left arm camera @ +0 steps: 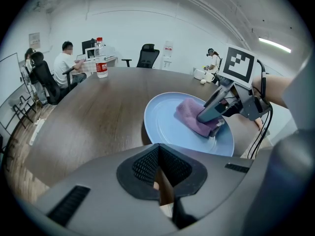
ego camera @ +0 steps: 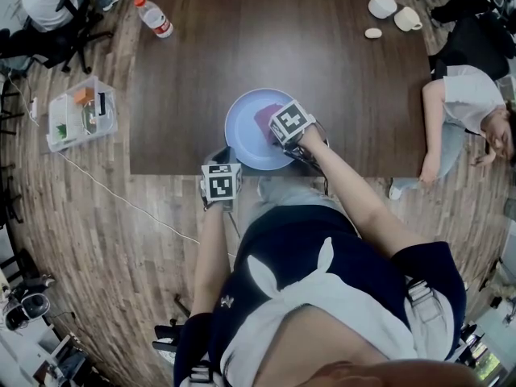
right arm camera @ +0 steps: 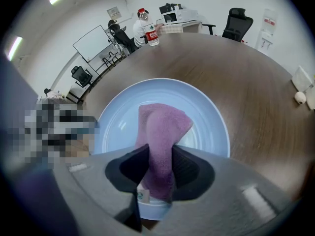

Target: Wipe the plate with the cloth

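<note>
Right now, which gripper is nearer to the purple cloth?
Right. The right gripper is shut on the cloth, on the blue plate. The left gripper, jaws together and empty, sits apart at the table's near edge, short of the plate.

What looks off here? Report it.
Nothing is spilled or broken. One thing stands out: the plate sits right at the table's near edge, unheld, while the right gripper grips the cloth on it.
</note>
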